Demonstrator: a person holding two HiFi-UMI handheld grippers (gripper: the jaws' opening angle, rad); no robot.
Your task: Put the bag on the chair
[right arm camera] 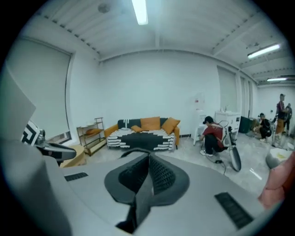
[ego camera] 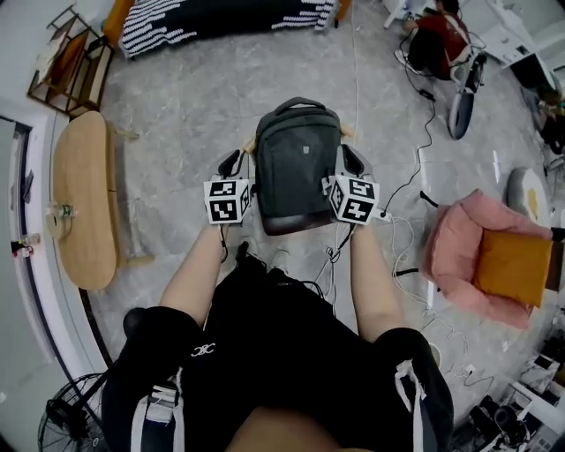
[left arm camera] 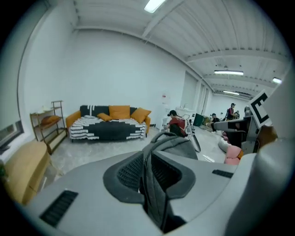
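Observation:
A dark grey backpack point(ego camera: 296, 163) hangs upright in front of me, held by its two sides. My left gripper point(ego camera: 237, 164) is shut on a strap or fold at its left side; in the left gripper view the grey fabric point(left arm camera: 154, 189) is pinched between the jaws. On the bag's right side my right gripper point(ego camera: 350, 160) is shut on another strip of bag fabric point(right arm camera: 144, 193). Two pale wooden tips point(ego camera: 250, 143) peek out beside the bag, likely the chair beneath; the rest of it is hidden.
A round wooden table point(ego camera: 84, 199) stands to the left, and a pink armchair point(ego camera: 459, 256) with an orange cushion to the right. Cables point(ego camera: 415, 181) trail over the floor. A striped sofa point(ego camera: 221, 19), a shelf point(ego camera: 69, 57) and a seated person point(ego camera: 439, 40) are farther off.

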